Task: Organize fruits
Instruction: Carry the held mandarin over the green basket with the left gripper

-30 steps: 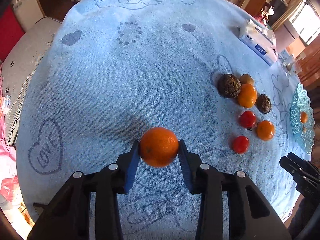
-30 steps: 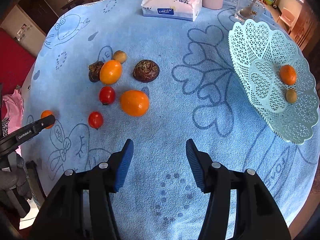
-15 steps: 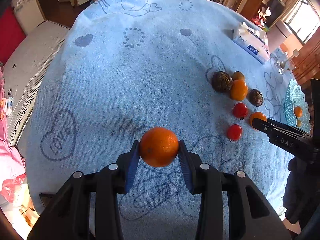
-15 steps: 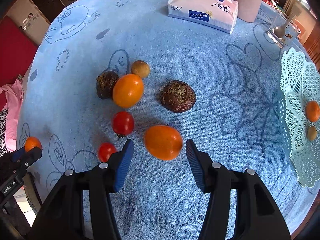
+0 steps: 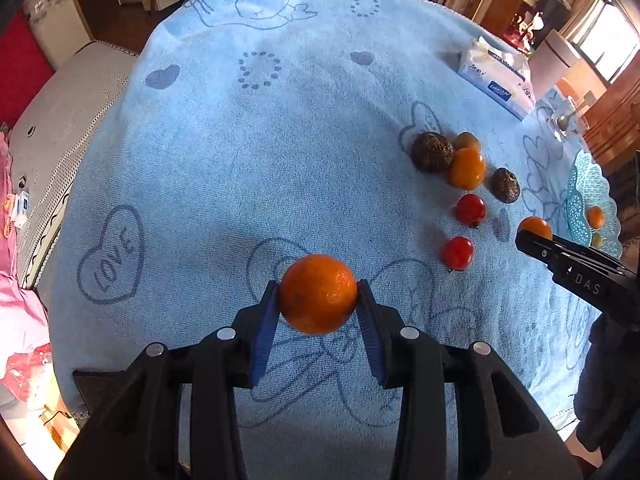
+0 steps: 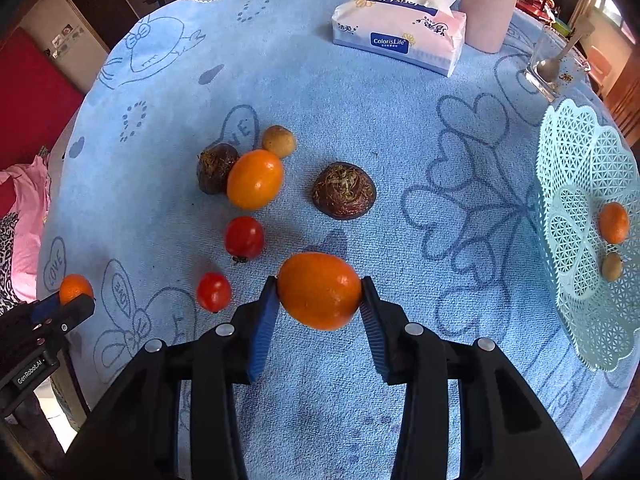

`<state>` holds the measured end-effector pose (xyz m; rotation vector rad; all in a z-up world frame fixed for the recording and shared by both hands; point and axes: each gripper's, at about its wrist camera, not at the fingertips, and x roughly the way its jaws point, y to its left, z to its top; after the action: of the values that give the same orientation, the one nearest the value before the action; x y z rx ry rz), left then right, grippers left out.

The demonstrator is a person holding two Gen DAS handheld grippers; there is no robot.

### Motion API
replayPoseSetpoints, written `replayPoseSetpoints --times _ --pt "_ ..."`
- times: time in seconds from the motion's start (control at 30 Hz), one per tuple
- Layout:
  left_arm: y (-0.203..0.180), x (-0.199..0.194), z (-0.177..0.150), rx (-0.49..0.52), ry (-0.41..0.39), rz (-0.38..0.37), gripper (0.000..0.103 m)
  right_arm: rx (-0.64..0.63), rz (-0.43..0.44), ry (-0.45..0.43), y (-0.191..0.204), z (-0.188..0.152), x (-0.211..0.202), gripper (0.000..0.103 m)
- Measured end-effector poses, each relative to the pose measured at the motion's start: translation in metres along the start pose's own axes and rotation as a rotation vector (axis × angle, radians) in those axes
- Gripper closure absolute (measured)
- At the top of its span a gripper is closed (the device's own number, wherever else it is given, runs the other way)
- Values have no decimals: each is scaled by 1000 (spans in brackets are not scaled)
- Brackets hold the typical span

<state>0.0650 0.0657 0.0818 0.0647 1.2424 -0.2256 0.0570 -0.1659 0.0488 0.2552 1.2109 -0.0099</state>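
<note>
My left gripper is shut on a round orange and holds it above the blue cloth. My right gripper has its pads against both sides of an oval orange fruit, which also shows in the left wrist view. On the cloth lie another orange fruit, two red tomatoes, two dark brown fruits and a small tan fruit. A mint lattice basket at the right holds a small orange and a small tan fruit.
A tissue pack, a pink cup and a glass with a spoon stand at the far side. The round table's edge runs close behind both grippers. A grey sofa is at the left.
My right gripper moved forward to the oval orange fruit and closed its fingers onto it. My left gripper kept its hold on the round orange and rose slightly.
</note>
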Motion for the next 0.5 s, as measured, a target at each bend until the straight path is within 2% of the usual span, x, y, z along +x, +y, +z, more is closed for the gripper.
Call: replayPoseSetpoints --times 0.2,0.5 --pt "-27 -1 1 27 -5 -12 64 70 -1 -60 -38 0 -36 61" --pt "-71 -2 0 61 -12 -20 64 223 -58 -121 -125 -7 -71 61"
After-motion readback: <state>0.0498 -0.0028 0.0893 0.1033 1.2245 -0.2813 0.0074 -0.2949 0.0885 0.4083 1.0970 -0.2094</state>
